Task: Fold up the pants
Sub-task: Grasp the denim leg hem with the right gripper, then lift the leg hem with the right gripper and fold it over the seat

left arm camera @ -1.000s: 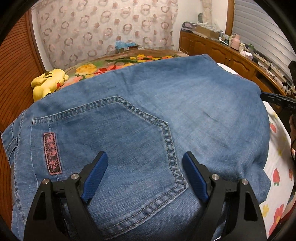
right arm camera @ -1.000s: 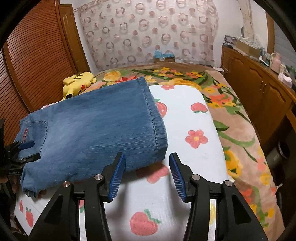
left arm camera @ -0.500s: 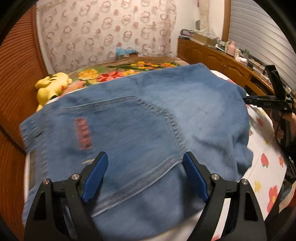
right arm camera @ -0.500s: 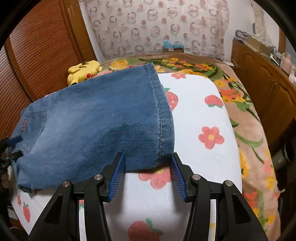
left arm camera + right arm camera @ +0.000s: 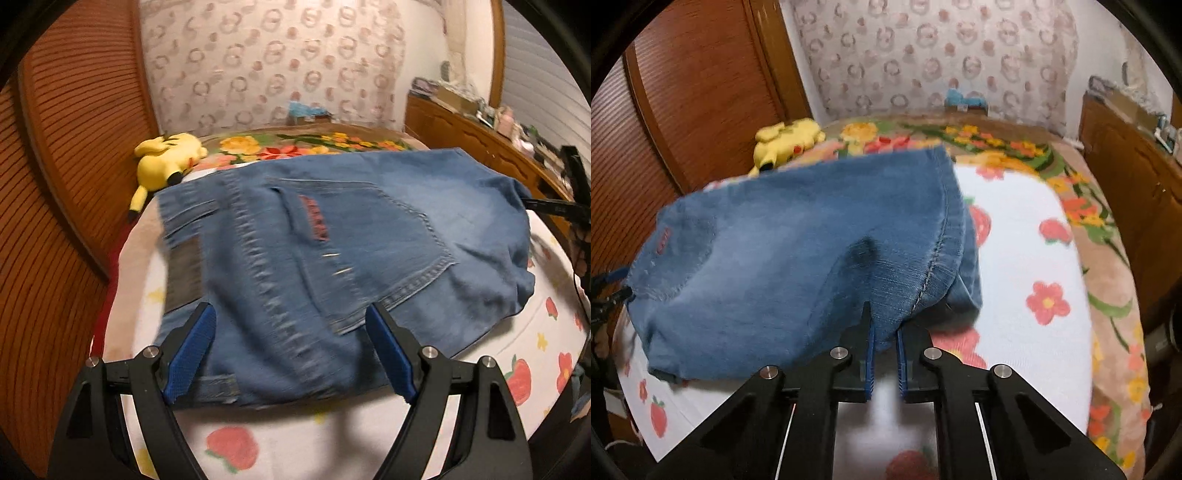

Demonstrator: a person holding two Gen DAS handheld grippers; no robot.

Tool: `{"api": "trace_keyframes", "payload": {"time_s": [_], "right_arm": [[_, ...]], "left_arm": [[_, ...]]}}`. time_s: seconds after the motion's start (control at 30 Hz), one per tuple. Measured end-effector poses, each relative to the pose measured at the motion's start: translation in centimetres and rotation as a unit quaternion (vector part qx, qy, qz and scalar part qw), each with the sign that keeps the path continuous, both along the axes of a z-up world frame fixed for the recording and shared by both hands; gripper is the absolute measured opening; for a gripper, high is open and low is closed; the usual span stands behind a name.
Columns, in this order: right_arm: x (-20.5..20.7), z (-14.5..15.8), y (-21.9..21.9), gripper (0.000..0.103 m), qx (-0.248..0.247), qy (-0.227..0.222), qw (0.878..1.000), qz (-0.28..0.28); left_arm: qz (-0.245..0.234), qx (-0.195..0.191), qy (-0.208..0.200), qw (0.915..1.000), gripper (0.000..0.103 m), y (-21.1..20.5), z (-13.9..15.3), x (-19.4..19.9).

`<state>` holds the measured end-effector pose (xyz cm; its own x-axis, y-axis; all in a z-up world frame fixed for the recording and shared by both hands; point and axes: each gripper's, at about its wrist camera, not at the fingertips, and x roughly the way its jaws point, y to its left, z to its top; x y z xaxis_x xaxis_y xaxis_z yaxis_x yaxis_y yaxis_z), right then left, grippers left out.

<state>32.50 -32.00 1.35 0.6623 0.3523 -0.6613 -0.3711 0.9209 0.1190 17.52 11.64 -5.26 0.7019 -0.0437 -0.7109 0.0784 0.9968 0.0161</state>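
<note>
The bed [image 5: 1027,258], under a white sheet printed with strawberries and flowers, fills both views; its near and left edges are cut off by the lens rim. The jeans [image 5: 332,258] lie folded across the sheet's left part, waistband toward the wooden wall, pocket side up. Motion blur smears the waistband stitching and the red pocket label [image 5: 314,218], so its print cannot be read. In the right wrist view the jeans [image 5: 798,258] are also soft with blur, and their underside near the hem is hidden.

The left tongs [image 5: 291,350] stand wide apart, holding nothing; the waist end of the jeans lies between and beyond the blue pads [image 5: 192,354], below them. The right tongs [image 5: 884,354] are nearly closed, pinching the hem edge, which rises in a small peak from the sheet. A yellow plush [image 5: 166,158] lies past the jeans by the wall. In the left wrist view the right tongs are only partly seen at the right rim.
</note>
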Motion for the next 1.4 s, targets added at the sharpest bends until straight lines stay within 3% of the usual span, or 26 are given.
{"api": "trace_keyframes", "payload": {"time_s": [0.23,0.4,0.57,0.77,0.97,1.17,1.4], "right_arm": [[-4.9,5.1,-1.3,0.008,0.008,-0.076,0.997,-0.004],[-9.6,7.1,-2.9,0.008,0.007,-0.111,0.994,-0.010],[-13.1,4.8,-3.8,0.008,-0.006,-0.100,0.995,-0.017],[-11.9,-0.5,-4.6,0.009,-0.002,-0.030,0.999,-0.036],[-11.5,-1.7,-5.5,0.009,0.026,-0.023,0.998,-0.049],[-9.1,1.9,-1.9,0.009,0.052,-0.069,0.996,-0.026],[-8.9,5.3,7.7,0.009,0.059,-0.113,0.989,0.079]], "left_arm": [[0.023,0.001,-0.012,0.9997,0.084,1.9,0.1,-1.0],[0.024,-0.001,-0.031,0.9992,0.084,2.8,1.0,-2.1],[0.018,-0.006,-0.043,0.9989,0.084,3.0,1.5,-3.5],[0.023,-0.011,-0.028,0.9993,0.082,3.7,0.5,-3.8],[0.017,-0.013,-0.029,0.9993,0.081,3.3,0.5,-3.8],[0.011,-0.028,-0.042,0.9987,0.080,2.8,1.3,-3.9],[0.014,-0.035,-0.054,0.9978,0.080,3.1,2.2,-4.3]]}}
